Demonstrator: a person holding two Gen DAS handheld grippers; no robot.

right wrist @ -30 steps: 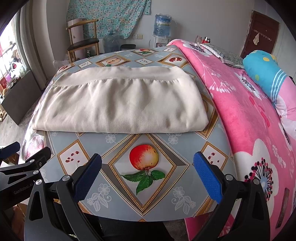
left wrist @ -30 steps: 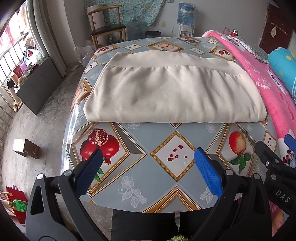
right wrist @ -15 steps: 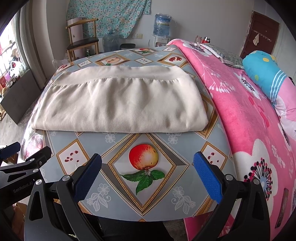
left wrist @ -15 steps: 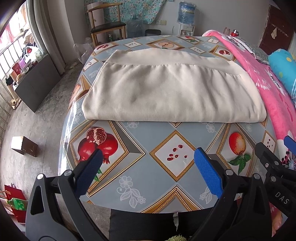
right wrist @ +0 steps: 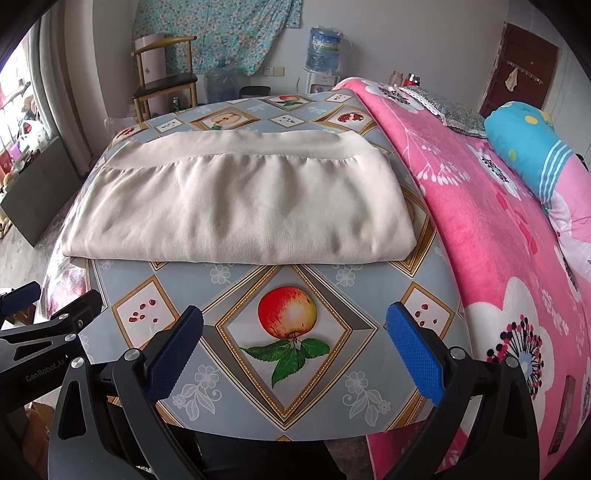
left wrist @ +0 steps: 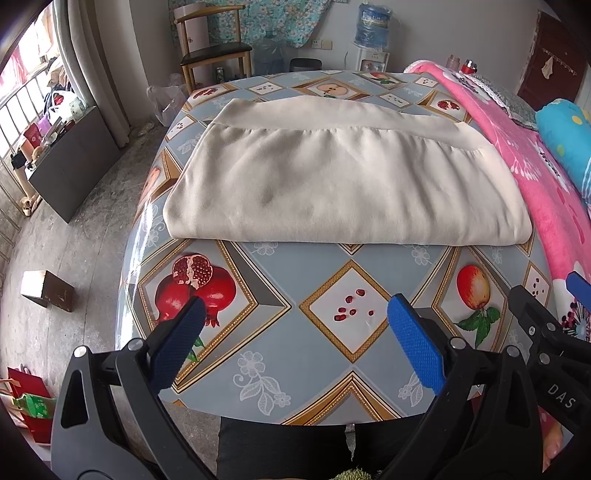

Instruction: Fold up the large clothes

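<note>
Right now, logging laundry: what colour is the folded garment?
Plain cream garment, clearest in the left wrist view.

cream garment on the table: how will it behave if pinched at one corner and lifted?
The garment is probably floppy: it lies in soft wrinkled layers, so a corner lift would likely unfold it. It may slide easily, as the tablecloth looks glossy.

One folded cream garment (left wrist: pixel 343 184), two grippers, one chair (left wrist: pixel 212 48), one water bottle (left wrist: pixel 371 24).

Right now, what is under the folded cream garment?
The cream garment lies on the fruit-print tablecloth. The cloth shows all around it; whatever lies beneath the fabric is covered.
</note>
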